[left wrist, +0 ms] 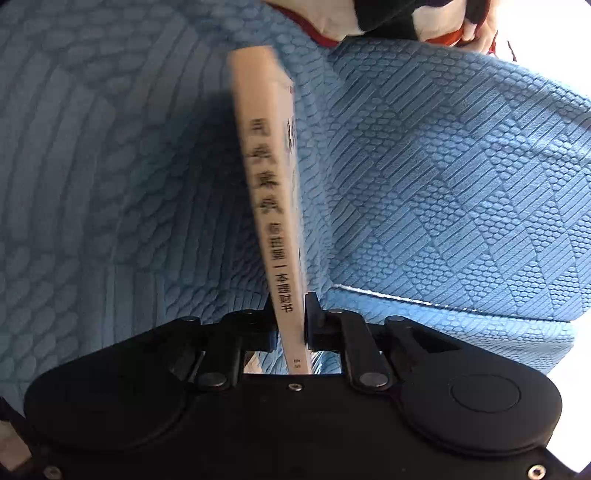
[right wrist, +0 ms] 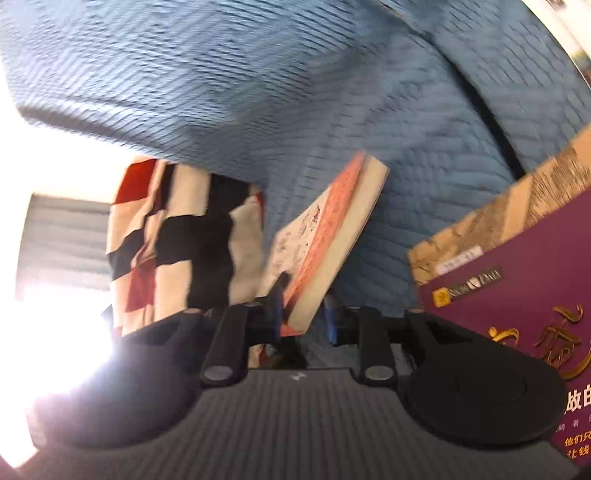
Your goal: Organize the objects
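In the left wrist view my left gripper is shut on a pale book, spine up with dark Chinese lettering, held edge-on above the blue textured sofa cover. In the right wrist view my right gripper holds an orange-and-white paperback by its lower corner; the book tilts up to the right. The left finger touches its cover; a small gap shows at the right finger. A purple book with gold lettering lies at the right.
A red, black and cream patterned cloth hangs left of the paperback and also shows at the top of the left wrist view. A tan patterned book lies behind the purple book. Bright glare fills the left of the right wrist view.
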Tool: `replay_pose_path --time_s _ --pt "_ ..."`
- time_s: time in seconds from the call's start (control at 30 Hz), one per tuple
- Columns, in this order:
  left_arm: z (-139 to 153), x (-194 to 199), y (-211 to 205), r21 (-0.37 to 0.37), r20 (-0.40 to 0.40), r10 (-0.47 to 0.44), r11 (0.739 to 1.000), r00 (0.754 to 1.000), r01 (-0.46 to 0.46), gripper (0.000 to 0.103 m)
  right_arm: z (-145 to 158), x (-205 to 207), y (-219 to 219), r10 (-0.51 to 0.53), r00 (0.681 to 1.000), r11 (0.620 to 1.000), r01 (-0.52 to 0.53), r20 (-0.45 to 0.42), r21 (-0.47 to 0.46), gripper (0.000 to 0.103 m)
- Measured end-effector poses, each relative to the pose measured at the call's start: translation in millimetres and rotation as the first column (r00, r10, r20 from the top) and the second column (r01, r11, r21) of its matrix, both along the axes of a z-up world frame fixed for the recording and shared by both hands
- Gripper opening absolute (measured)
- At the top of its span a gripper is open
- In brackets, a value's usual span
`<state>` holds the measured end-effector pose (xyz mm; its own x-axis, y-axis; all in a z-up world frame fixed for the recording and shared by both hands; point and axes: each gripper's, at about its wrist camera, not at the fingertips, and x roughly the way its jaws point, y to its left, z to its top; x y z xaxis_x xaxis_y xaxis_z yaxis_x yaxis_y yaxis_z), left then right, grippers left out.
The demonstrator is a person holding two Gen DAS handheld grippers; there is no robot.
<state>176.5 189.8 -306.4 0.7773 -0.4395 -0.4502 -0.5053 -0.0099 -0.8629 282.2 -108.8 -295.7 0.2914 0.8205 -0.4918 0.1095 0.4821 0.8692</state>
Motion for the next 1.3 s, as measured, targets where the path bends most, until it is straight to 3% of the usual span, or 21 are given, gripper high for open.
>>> replay_pose_path --time_s 0.1,0.2,0.23,0.5,0.67,0.87,1.03,1.2,1.3 --pt "-3.1 -2.6 7.0 -0.028 0.006 0.006 1.000 1.000 -0.006 0.011 -10.7 6.9 1.3 -0.019 0.999 0.999 0.020 -0.029 0.042 0.033" --pt "-4.3 -3.3 11.0 -0.031 0.006 0.002 1.000 1.000 -0.002 0.010 -20.9 17.9 2.8 -0.058 0.997 0.993 0.063 -0.053 0.104 0.057" --pt "-5.0 -3.4 11.9 -0.035 0.009 0.004 0.999 1.000 -0.003 0.010 -23.9 22.0 4.5 -0.065 0.996 0.991 0.072 -0.065 0.116 0.060" --pt "-5.8 -3.4 15.4 -0.053 0.017 0.005 0.999 1.000 -0.005 0.011 -42.2 60.5 19.2 -0.057 0.997 0.990 0.062 -0.044 0.124 0.060" --pt "-4.6 -2.5 18.7 -0.045 0.017 -0.005 0.999 1.000 0.006 0.011 -41.8 76.5 23.4 -0.036 0.999 0.998 0.037 -0.009 0.054 0.060" --pt "-4.4 -3.6 20.1 -0.046 0.017 -0.003 0.999 1.000 0.004 0.010 -42.2 89.4 23.6 -0.031 0.999 1.000 0.031 0.019 -0.005 0.053" --pt "-3.2 0.2 20.9 -0.036 0.011 -0.006 0.999 1.000 0.006 0.011 -52.7 92.8 15.7 -0.065 0.998 0.998 0.065 -0.019 -0.010 0.025" --pt "-0.3 -2.6 22.8 -0.008 0.001 -0.011 1.000 1.000 0.011 0.011 -46.1 84.3 12.7 -0.023 0.999 0.999 0.025 0.038 -0.048 0.019" --pt "4.1 -4.0 25.6 -0.005 0.018 -0.016 1.000 1.000 0.016 0.012 -29.1 75.1 7.9 -0.009 0.992 0.998 0.016 0.122 -0.053 0.016"
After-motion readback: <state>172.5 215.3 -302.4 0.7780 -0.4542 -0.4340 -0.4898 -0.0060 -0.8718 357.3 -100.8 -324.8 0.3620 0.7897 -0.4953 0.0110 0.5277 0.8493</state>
